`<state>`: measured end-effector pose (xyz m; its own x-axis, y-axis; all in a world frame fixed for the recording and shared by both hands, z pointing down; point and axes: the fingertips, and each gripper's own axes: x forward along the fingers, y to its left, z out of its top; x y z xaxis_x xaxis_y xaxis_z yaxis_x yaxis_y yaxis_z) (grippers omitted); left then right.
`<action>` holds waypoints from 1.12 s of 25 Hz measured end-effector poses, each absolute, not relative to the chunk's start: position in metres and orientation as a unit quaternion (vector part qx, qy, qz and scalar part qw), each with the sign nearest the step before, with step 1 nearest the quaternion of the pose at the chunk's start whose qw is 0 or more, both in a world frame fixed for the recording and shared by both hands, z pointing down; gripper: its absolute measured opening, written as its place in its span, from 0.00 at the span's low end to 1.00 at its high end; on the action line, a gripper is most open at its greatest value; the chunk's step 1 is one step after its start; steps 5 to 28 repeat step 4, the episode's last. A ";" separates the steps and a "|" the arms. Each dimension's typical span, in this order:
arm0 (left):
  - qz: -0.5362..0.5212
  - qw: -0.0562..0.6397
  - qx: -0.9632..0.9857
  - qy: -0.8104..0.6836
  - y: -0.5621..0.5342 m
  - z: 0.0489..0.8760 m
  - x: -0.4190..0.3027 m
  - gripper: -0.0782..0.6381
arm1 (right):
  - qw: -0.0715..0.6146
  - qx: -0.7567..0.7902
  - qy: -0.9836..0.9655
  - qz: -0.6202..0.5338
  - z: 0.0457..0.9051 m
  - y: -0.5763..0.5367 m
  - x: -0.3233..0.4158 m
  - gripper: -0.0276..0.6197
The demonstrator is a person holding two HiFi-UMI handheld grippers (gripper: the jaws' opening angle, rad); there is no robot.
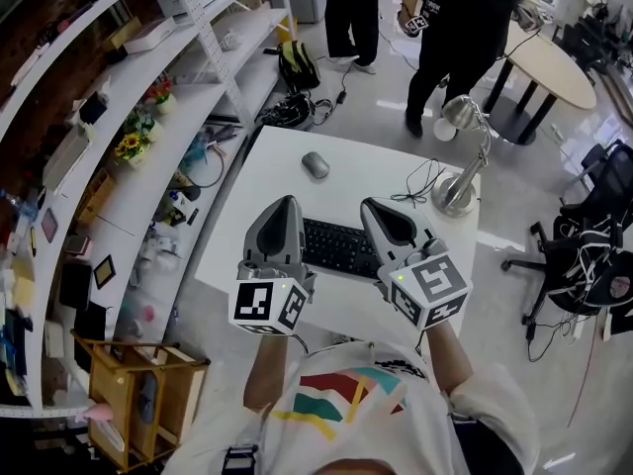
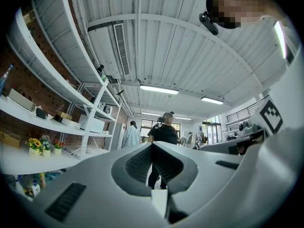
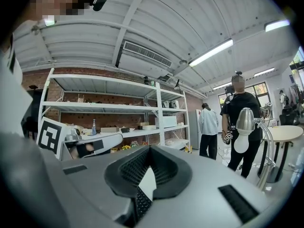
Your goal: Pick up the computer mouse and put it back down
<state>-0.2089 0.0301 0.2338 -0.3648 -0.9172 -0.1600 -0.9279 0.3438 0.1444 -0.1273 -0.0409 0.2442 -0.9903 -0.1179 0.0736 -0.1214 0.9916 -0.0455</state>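
Observation:
The grey computer mouse (image 1: 316,164) lies on the white table (image 1: 277,166), on the far side of a black keyboard (image 1: 341,248). Both grippers hover side by side over the keyboard's near part, pointing away from me and roughly level. My left gripper (image 1: 282,206) has its jaws together with nothing between them, and the left gripper view shows the tips (image 2: 153,144) meeting. My right gripper (image 1: 376,209) is likewise shut and empty, with its tips (image 3: 149,148) touching. The mouse sits well beyond both grippers, untouched. Neither gripper view shows the mouse.
A silver desk lamp (image 1: 460,161) with a loose cable (image 1: 420,181) stands at the table's far right. White shelves (image 1: 148,117) run along the left. Two people (image 1: 450,28) stand beyond the table near a round table (image 1: 554,67). An office chair (image 1: 584,236) is at the right, a wooden cart (image 1: 134,394) at the lower left.

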 end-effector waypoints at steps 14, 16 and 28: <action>0.102 0.020 -0.566 0.818 0.023 0.238 -0.210 0.17 | 0.037 0.054 -0.998 0.026 0.247 -0.044 -0.130 0.06; 0.102 0.020 -0.566 0.818 0.023 0.238 -0.210 0.17 | 0.037 0.054 -0.998 0.026 0.247 -0.044 -0.130 0.06; 0.102 0.020 -0.566 0.818 0.023 0.238 -0.210 0.17 | 0.037 0.054 -0.998 0.026 0.247 -0.044 -0.130 0.06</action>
